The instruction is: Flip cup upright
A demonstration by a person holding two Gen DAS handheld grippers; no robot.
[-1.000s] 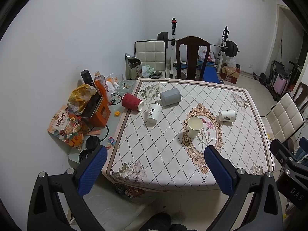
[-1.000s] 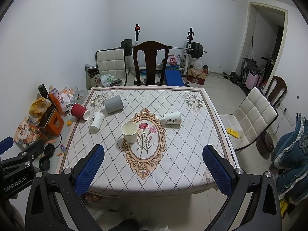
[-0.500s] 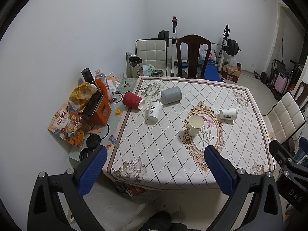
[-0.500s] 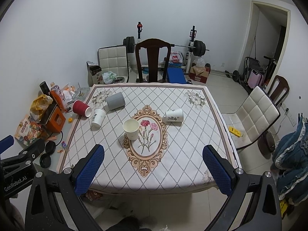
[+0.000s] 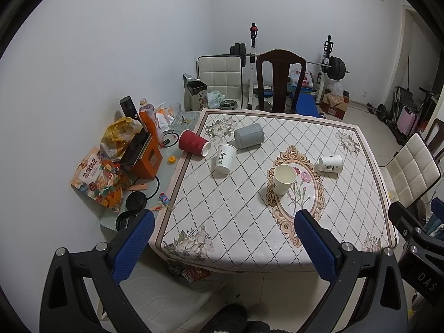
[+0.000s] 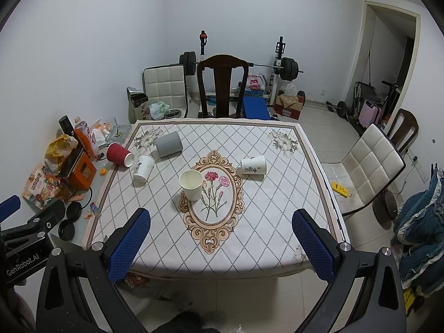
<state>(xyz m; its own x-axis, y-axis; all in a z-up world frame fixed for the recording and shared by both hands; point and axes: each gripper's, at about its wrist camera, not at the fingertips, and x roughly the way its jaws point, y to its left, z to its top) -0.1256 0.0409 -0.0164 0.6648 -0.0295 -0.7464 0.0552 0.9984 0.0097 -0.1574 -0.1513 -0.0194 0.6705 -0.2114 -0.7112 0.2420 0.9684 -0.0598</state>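
Several cups are on a patterned table [image 5: 238, 216] [image 6: 263, 222]. A cream paper cup [image 5: 283, 179] [image 6: 191, 185] stands upright near the middle. A white printed cup [image 5: 330, 163] [image 6: 253, 165] lies on its side to its right. Another white printed cup [image 5: 225, 158] [image 6: 143, 168], a grey cup [image 5: 249, 135] [image 6: 168, 145] and a red ribbed cup [image 5: 193, 142] [image 6: 120, 154] lie on their sides at the far left. My left gripper [image 5: 222, 242] and right gripper [image 6: 222, 242] are open and empty, held back from the table's near edge.
A low side table [image 5: 144, 194] left of the table holds snack bags, an orange box [image 5: 145, 158] and a bottle. A dark wooden chair [image 6: 222, 83] stands at the far side, a white chair [image 6: 369, 166] at the right. Gym gear lines the back wall.
Both grippers have pulled back and up from the table, so it looks a little smaller and farther. The cups have not moved. Both grippers stay open.
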